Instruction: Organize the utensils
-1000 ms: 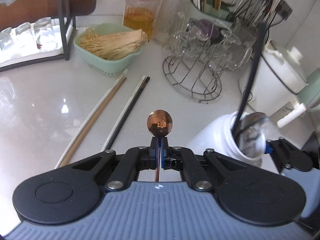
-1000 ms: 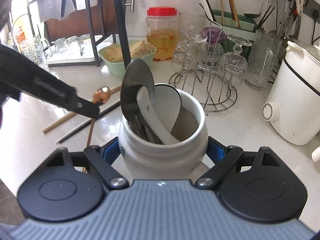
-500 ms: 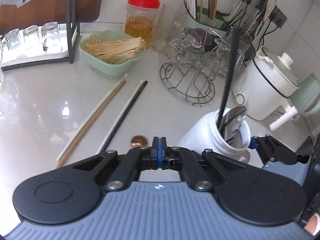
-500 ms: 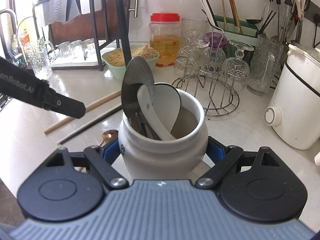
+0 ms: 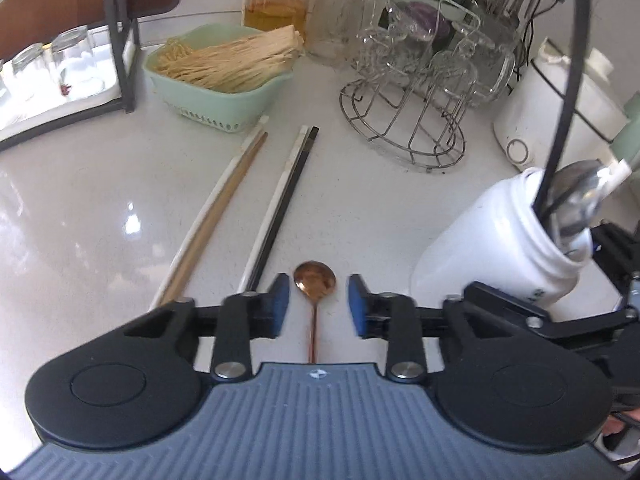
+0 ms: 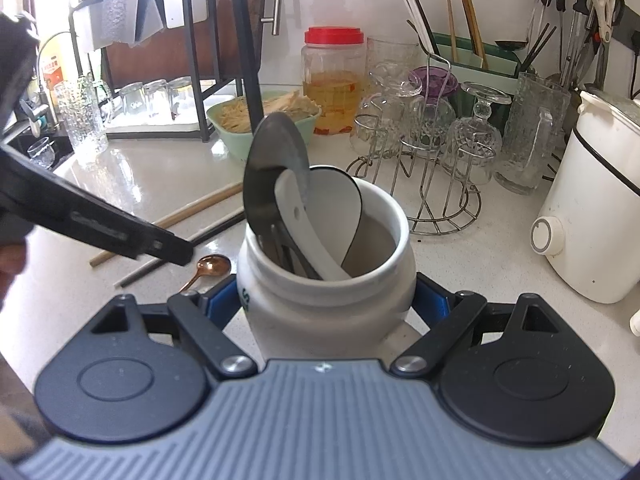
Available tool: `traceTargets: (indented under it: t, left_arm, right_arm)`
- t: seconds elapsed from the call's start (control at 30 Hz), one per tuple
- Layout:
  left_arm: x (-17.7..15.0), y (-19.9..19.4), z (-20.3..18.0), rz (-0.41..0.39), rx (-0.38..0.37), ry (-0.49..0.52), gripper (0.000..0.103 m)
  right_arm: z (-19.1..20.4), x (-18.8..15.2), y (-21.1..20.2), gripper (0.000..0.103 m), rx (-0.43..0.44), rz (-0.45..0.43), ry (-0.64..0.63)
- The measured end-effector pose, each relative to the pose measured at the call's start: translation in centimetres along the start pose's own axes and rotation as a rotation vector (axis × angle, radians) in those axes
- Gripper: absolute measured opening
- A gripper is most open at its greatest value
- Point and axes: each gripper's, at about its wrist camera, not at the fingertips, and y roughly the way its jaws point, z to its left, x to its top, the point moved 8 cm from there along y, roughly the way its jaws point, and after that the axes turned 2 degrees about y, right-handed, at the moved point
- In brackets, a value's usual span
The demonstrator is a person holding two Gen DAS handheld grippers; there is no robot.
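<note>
Left hand-held gripper (image 5: 315,306), left wrist view: jaws partly apart and opening. Copper spoon (image 5: 315,280) lay flat on the desk (image 5: 100,220) between the blue pads (image 5: 281,302), touching neither; its bowl sat just past the fingertips and its handle ran back under the gripper body. Two pairs of chopsticks (image 5: 280,208) lay on the desk just left of the spoon, angled away toward the green basket (image 5: 224,92). White jar (image 5: 492,248) stood tilted at right, near the right finger, utensils projecting from its mouth. Bare desk lay open ahead up to the wire glass rack (image 5: 404,136).

Right hand-held gripper (image 6: 324,304), right wrist view: jaws clamped on the white jar (image 6: 324,300), one pad on each side. Jar held a steel ladle (image 6: 276,168) and white spoons. Copper spoon (image 6: 208,268) lay on the desk just left of the jar, beneath the left gripper's finger (image 6: 120,236). White cooker (image 6: 588,216) stood well right.
</note>
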Motion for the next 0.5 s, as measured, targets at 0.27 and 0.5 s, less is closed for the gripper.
traceTargets:
  t: [0.27, 0.5]
  left_arm:
    - [0.2, 3.3, -0.8, 0.068, -0.004, 0.148, 0.039]
    - [0.1, 4.1, -1.1, 0.065, 0.033, 0.205, 0.039]
  right_arm:
    - [0.0, 0.1, 0.3, 0.091, 0.0, 0.007, -0.001]
    - [0.0, 0.2, 0.3, 0.091, -0.01, 0.014, 0.009]
